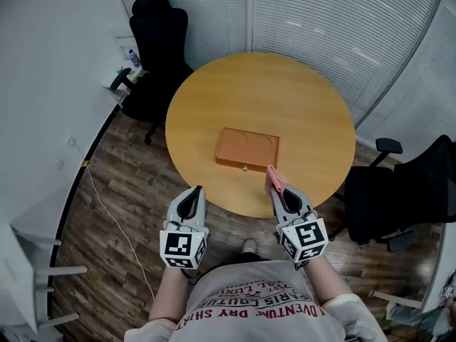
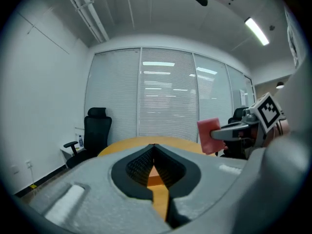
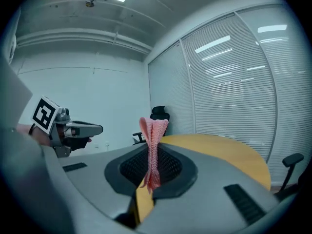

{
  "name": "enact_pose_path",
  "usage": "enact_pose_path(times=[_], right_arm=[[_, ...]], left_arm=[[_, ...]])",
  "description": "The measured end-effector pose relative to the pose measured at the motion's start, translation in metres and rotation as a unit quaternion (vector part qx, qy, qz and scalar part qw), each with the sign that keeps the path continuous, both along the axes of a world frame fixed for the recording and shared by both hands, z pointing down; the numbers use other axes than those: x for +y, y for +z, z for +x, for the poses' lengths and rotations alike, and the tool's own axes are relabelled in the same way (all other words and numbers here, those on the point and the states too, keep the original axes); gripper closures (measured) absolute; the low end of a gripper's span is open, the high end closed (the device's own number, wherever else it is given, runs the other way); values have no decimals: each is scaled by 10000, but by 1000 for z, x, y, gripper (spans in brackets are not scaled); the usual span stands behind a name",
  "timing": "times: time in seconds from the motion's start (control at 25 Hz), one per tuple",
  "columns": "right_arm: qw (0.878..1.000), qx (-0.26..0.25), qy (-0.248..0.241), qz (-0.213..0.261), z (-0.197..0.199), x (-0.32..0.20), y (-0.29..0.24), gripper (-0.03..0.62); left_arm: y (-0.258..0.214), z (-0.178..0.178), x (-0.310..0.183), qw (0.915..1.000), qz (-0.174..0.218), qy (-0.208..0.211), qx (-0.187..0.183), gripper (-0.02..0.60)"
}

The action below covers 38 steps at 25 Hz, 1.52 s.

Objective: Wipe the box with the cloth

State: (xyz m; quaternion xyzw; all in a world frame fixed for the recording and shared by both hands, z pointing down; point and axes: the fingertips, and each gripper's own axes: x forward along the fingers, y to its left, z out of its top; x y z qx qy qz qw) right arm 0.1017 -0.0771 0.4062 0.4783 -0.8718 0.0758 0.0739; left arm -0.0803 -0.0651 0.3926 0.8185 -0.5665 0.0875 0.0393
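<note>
Lying flat on the round table (image 1: 299,98) just ahead of the right gripper (image 1: 279,191), the box (image 1: 247,149) is a shallow orange rectangle with a small clasp on its near edge. A pink knitted cloth (image 1: 274,179), folded, stands pinched between that gripper's jaws, close to the box's near right corner. The left gripper (image 1: 195,192), beside it and short of the table's edge, has its jaws closed together on nothing. The tabletop is smooth honey-coloured wood. Beyond are white slatted blinds (image 1: 342,20), black office chairs (image 1: 158,41) and a dark plank floor (image 1: 128,184).
</note>
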Motion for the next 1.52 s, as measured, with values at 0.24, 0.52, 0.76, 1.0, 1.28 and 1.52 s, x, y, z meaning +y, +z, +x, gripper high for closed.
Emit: enact_pose_path(times=[0.24, 0.52, 0.76, 1.0, 1.28, 1.52], right_arm=[[9995, 283, -103, -112, -6, -64, 19, 565], [9981, 571, 13, -246, -40, -129, 32, 565], [9918, 1100, 325, -557, -70, -188, 59, 565], [9700, 2072, 307, -1231, -91, -232, 112, 562], [9327, 3326, 136, -1386, -98, -282, 164, 562], [9036, 4031, -289, -1418, -111, -299, 198, 562]], left_arm=[[14, 3, -60, 9999, -26, 15, -169, 572], [22, -28, -126, 9996, -58, 195, -215, 572], [26, -52, -191, 9977, -154, 599, -263, 572], [43, -60, -230, 9938, -187, 1057, -302, 572], [72, -66, -254, 9922, -439, 1145, -231, 572], [80, -83, -255, 9927, -557, 1034, -259, 572]])
